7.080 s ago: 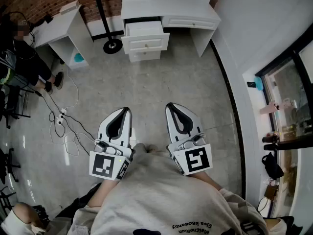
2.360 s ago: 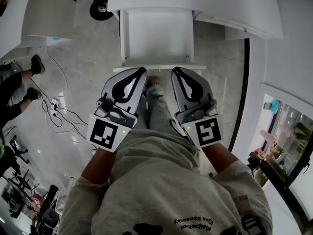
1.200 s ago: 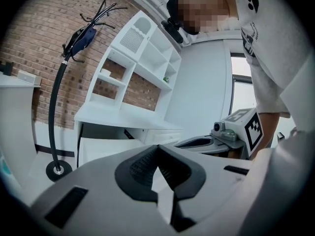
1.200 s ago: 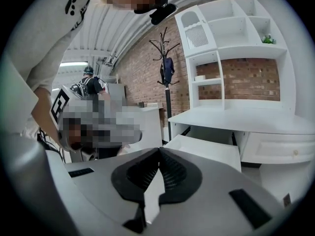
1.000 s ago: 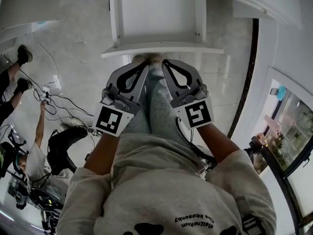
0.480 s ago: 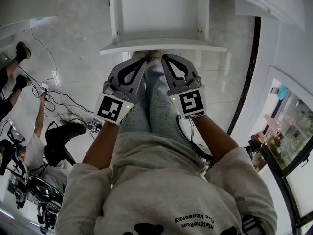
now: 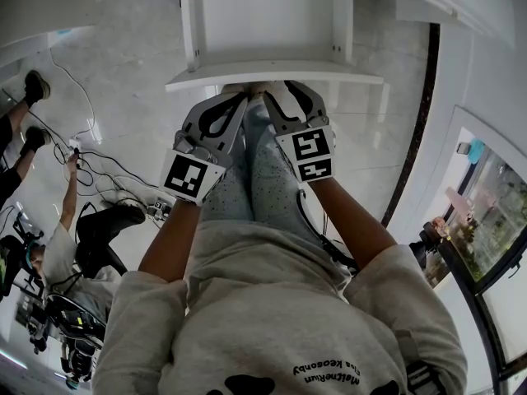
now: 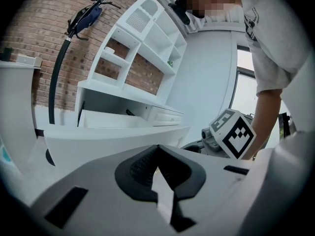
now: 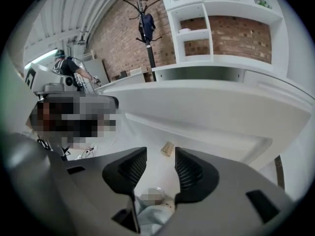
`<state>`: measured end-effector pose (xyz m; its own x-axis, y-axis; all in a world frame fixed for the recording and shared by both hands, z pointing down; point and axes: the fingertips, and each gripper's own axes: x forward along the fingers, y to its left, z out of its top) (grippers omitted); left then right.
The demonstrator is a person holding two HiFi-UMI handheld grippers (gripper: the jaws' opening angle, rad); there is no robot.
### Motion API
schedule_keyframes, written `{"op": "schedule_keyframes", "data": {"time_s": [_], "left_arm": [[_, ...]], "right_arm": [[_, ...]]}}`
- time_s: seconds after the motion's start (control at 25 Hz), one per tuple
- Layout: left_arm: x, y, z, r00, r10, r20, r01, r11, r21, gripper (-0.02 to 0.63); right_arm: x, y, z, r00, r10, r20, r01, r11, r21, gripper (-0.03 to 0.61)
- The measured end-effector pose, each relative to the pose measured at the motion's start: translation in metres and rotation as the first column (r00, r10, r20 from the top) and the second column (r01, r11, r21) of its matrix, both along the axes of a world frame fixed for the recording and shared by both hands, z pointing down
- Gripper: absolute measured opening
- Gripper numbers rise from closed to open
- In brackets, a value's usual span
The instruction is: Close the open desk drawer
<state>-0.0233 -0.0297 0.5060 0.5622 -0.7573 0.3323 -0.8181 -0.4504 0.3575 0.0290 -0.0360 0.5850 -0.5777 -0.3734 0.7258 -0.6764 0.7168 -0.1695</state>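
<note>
Right claw (image 7: 278,90) is opening its jaws wide, with nothing between them (only floor and my knee are showing through the gap), while the left claw (image 7: 237,99) is sitting pinched together and empty. Both are hovering just before the front panel of the drawer (image 7: 272,74), which is standing pulled far out from the desk's (image 7: 416,2) front edge. I'm lining them up low, I judge, to push flat against that panel. My legs (image 7: 263,179) are crowding the space beneath. Cables (image 7: 99,167) are trailing across the floor at my left, where a person (image 7: 78,245) is sitting, well apart.
</note>
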Motion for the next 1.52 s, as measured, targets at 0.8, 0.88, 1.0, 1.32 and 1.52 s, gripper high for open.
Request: {"op": "schedule_keyframes", "data": {"time_s": [0.8, 0.88, 1.0, 1.32, 1.52], "left_arm": [[-0.016, 0.0, 0.023, 0.998, 0.029, 0.059, -0.026, 0.998, -0.057, 0.02], [-0.02, -0.002, 0.023, 0.998, 0.021, 0.059, -0.018, 0.998, -0.056, 0.019], [-0.024, -0.005, 0.025, 0.998, 0.004, 0.061, 0.0, 0.998, -0.062, 0.019], [-0.027, -0.019, 0.023, 0.998, -0.002, 0.055, 0.004, 0.999, -0.046, 0.02], [-0.033, -0.033, 0.022, 0.998, 0.003, 0.057, -0.001, 0.999, -0.039, 0.02]], "right_arm": [[-0.007, -0.026, 0.035, 0.957, 0.287, -0.054, -0.292, 0.941, -0.17, 0.106], [-0.007, -0.025, 0.034, 0.957, 0.285, -0.057, -0.29, 0.942, -0.17, 0.104], [-0.008, -0.026, 0.035, 0.956, 0.286, -0.059, -0.292, 0.942, -0.168, 0.104], [-0.012, -0.038, 0.036, 0.959, 0.275, -0.064, -0.281, 0.948, -0.151, 0.104], [-0.018, -0.051, 0.036, 0.96, 0.27, -0.069, -0.278, 0.95, -0.141, 0.104]]}}
